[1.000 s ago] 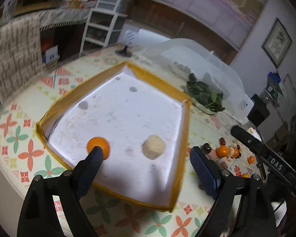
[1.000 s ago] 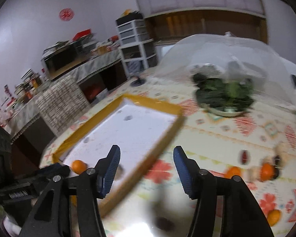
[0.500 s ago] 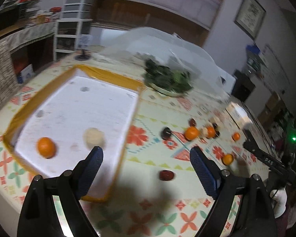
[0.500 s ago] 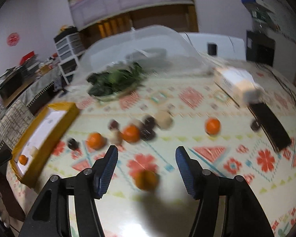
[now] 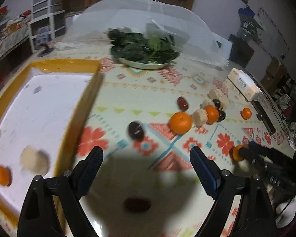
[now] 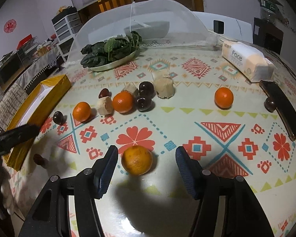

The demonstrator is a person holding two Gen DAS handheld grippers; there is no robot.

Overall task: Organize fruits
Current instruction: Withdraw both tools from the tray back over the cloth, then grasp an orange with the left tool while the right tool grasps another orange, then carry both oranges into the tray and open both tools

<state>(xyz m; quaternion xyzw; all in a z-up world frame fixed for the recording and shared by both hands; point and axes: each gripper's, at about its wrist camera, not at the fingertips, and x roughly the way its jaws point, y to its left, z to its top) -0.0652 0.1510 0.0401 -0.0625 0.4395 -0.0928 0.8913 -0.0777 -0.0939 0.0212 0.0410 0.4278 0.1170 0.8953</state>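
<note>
- The right gripper [image 6: 146, 165] has its fingers apart around an orange [image 6: 137, 160] on the counter [image 6: 217, 114]; its jaws have just been opening a little. The left finger stands just beside the fruit, the right one well off it, and nothing is pressed.
- To grip well, I would shift the gripper a touch toward the orange so that it sits midway between the fingers, come low to the counter so that the pads meet its widest part, then close slowly; a round fruit pushed from one side only is likely to roll away.
- The left gripper [image 5: 146, 164] has its fingers wide apart and holds nothing. A dark red fruit [image 5: 137, 204] lies in shadow between and below them, blurred, and looks like its likely pick.
- Further out, loose fruit lies in a cluster: oranges [image 6: 122, 102], dark round fruits [image 6: 146, 87] and pale chunks [image 6: 164, 88], with one more orange [image 6: 224, 98] apart from them.
- The yellow-rimmed tray [image 5: 79, 106] stands at the left and already holds an orange [image 5: 2, 174] and a pale piece [image 5: 34, 159], so much sorting remains.
- Carry over the rim, not into it.
</note>
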